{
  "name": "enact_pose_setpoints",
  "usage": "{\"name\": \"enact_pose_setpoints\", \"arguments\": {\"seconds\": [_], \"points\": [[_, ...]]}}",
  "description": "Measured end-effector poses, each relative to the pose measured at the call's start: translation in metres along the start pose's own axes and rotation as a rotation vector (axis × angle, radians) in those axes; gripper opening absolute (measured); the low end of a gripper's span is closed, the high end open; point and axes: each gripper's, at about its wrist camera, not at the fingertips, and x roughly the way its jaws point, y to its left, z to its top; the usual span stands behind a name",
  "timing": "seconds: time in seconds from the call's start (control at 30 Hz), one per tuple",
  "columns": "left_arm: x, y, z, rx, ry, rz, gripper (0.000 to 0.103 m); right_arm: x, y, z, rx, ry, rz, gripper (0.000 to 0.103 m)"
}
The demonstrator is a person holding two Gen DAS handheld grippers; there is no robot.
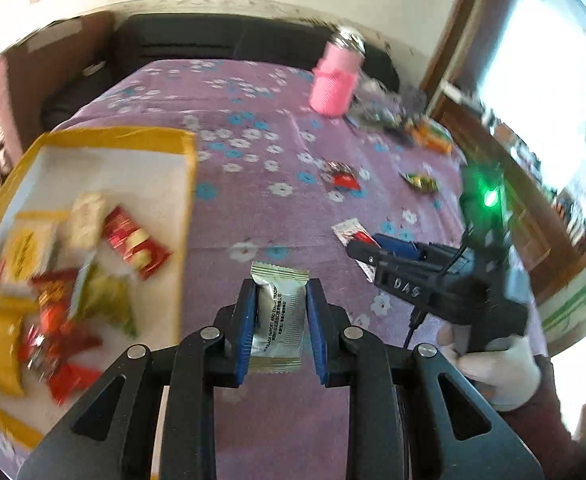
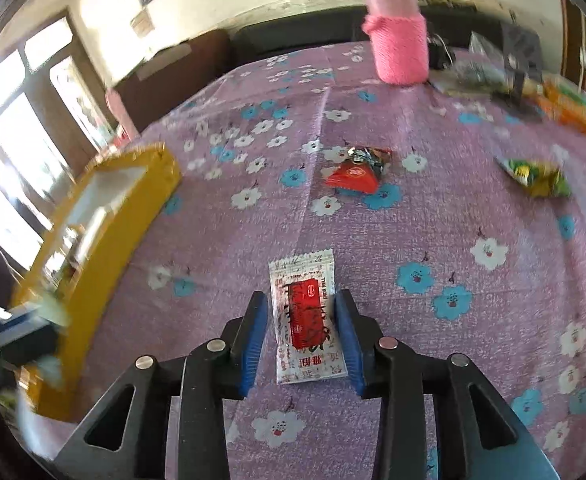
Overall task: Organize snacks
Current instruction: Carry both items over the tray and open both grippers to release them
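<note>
The left gripper (image 1: 279, 312) clamps a silver foil snack packet (image 1: 279, 320), while the right gripper's (image 2: 303, 336) parted jaws straddle a white-and-red sachet (image 2: 307, 320) lying on the purple flowered tablecloth (image 2: 453, 220).

Home living room, black sofa (image 1: 221, 40), floral tablecloth (image 1: 253, 128), window (image 1: 549, 80)

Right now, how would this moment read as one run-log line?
left hand-held gripper: shut on silver snack packet | right hand-held gripper: open around red-white sachet on tablecloth | yellow box: part-filled
</note>
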Motion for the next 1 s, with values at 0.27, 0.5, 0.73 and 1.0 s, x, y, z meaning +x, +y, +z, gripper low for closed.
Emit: {"name": "enact_pose_setpoints", "arguments": {"seconds": [0.27, 0.5, 0.73, 1.0], "points": [[-0.039, 0.074, -0.028, -0.166, -0.067, 0.033, 0.022, -0.007, 0.022, -0.007, -0.103, -0.068, -0.148, 0.024], [-0.049, 0.125, -0.044, -0.264, -0.082, 0.050, 0.022, -0.026, 0.022, -0.007, -0.002, -0.093, -0.082, 0.024], [-0.044, 0.144, -0.050, -0.304, -0.080, 0.044, 0.022, -0.040, 0.097, 0.004, -0.071, -0.054, 0.123, 0.024], [-0.047, 0.159, -0.055, -0.349, -0.061, 0.063, 0.026, -0.018, 0.193, -0.001, -0.198, 0.044, 0.269, 0.024]]}}
